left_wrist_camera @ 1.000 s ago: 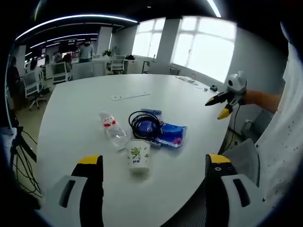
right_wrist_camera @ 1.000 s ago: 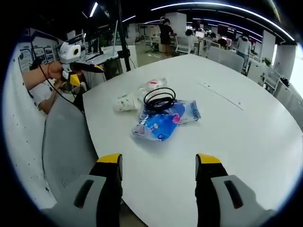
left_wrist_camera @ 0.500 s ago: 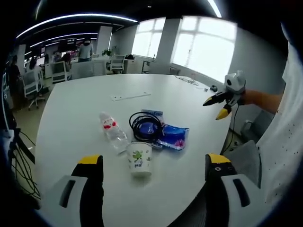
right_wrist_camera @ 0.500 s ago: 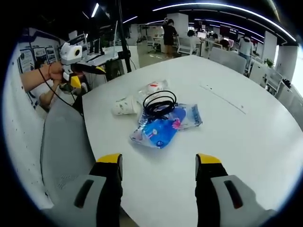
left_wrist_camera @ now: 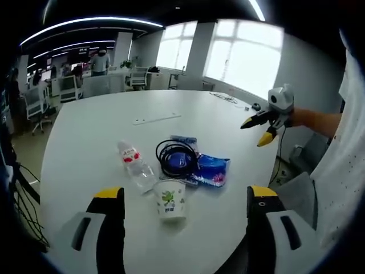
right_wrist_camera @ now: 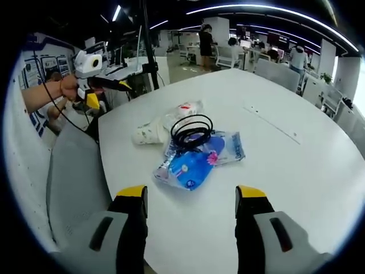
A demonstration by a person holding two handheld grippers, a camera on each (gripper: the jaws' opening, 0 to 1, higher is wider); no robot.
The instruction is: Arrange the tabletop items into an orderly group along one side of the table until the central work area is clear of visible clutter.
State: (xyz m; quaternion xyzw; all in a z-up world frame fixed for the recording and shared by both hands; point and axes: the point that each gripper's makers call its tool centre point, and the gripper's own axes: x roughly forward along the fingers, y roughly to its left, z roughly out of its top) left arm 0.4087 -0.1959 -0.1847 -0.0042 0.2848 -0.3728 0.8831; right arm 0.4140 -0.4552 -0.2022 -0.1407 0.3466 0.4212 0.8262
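Open-plan office space, with desks, chairs and large windows, was seen behind a broad white table (left_wrist_camera: 85,125) whose smooth top carried a small cluster near its middle. From left to right in the left gripper view, a clear plastic water bottle (left_wrist_camera: 135,164) with a red-and-white label was laid on its side, a printed paper cup (left_wrist_camera: 170,200) was stood just in front of it, a coil of black cable (left_wrist_camera: 177,158) was rested on glossy blue plastic packets (left_wrist_camera: 211,169), and the right gripper (left_wrist_camera: 258,127) was held in the air well apart from them, jaws parted and empty. The left gripper (right_wrist_camera: 102,88) was likewise seen spread and empty, clear of the table edge. The cup was judged light, thin-walled and easily crushed, best taken gently by the rim; the bottle rounded and prone to rolling, best pinched across the body; the cable floppy; the packets soft and slippery.
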